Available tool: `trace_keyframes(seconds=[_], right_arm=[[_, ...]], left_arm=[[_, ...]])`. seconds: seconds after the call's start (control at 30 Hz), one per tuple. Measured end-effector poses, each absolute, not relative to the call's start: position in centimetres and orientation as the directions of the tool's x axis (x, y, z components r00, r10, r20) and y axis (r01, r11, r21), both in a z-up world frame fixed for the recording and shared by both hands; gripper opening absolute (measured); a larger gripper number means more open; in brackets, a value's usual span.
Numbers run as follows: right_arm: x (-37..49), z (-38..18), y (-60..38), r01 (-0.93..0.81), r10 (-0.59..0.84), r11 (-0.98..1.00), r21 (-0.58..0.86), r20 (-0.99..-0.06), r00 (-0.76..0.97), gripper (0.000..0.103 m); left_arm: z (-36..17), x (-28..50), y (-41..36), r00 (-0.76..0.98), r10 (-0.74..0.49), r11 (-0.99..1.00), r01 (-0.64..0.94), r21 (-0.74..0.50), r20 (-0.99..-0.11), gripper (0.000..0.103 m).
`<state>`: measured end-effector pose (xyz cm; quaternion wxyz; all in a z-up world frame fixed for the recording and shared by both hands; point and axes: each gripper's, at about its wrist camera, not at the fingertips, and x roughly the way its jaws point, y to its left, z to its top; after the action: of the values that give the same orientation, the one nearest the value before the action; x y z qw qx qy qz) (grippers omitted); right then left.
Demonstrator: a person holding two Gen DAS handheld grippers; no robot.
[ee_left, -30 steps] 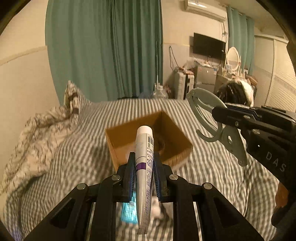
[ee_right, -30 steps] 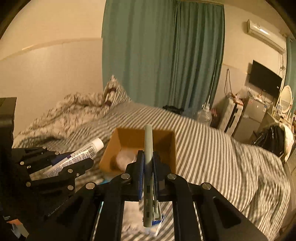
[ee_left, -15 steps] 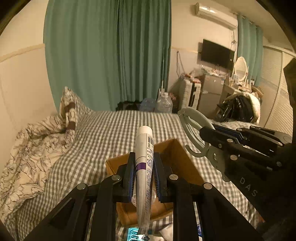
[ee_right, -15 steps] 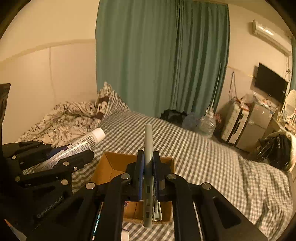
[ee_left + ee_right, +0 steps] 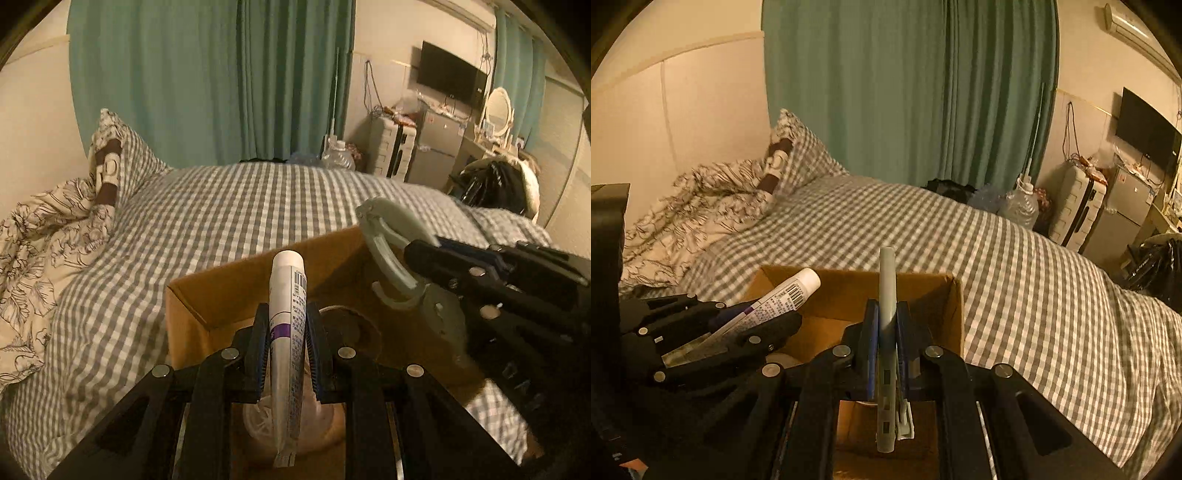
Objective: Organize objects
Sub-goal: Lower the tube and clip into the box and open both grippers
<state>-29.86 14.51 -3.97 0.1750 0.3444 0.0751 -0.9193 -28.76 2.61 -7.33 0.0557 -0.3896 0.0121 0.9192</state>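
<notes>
My left gripper (image 5: pixel 287 343) is shut on a white tube with a purple band (image 5: pixel 287 306), held over the open cardboard box (image 5: pixel 236 284) on the bed. My right gripper (image 5: pixel 886 332) is shut on a pale grey-green carabiner-shaped clip (image 5: pixel 887 295), also over the box (image 5: pixel 923 291). In the left wrist view the clip (image 5: pixel 391 251) and the right gripper's body are at right. In the right wrist view the tube (image 5: pixel 775 301) and the left gripper are at left. A clear round item (image 5: pixel 258 421) lies in the box bottom.
The box sits on a grey checked bedsheet (image 5: pixel 1015 277). A floral duvet (image 5: pixel 33 251) and a checked pillow (image 5: pixel 125 158) lie at left. Teal curtains (image 5: pixel 905 92), water jugs (image 5: pixel 1021 206), a suitcase (image 5: pixel 1078 206), a fridge and a TV (image 5: pixel 450 77) stand beyond the bed.
Both grippers have moved forward and down over the box, which now fills more of the lower view. Each still holds its object.
</notes>
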Motion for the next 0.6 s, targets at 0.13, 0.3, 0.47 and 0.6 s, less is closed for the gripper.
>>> trace_keyframes(seconds=[0.13, 0.3, 0.47, 0.6], right_arm=[[-31.0, -5.4, 15.7, 0.353, -0.286, -0.935, 0.036, -0.667, -0.688, 0.008], [-31.5, -5.1, 17.3, 0.318, -0.280, -0.946, 0.065, -0.660, -0.697, 0.023], [-29.1, -1.8, 18.5, 0.293, -0.261, -0.955, 0.047, -0.606, -0.752, 0.053], [-25.8, 1.8, 19.4, 0.275, -0.239, -0.961, 0.024, -0.570, -0.786, 0.062]], left_arm=[[-8.4, -29.4, 2.7, -0.684, 0.080, -0.993, -0.118, 0.002, -0.725, 0.021], [-8.1, -29.1, 2.5, -0.698, 0.082, -0.995, -0.103, -0.014, -0.712, 0.071], [-6.0, -27.9, 1.8, -0.702, 0.098, -0.995, -0.090, -0.048, -0.705, 0.071], [-2.1, -25.2, 1.3, -0.740, 0.091, -0.996, -0.070, -0.058, -0.666, 0.082]])
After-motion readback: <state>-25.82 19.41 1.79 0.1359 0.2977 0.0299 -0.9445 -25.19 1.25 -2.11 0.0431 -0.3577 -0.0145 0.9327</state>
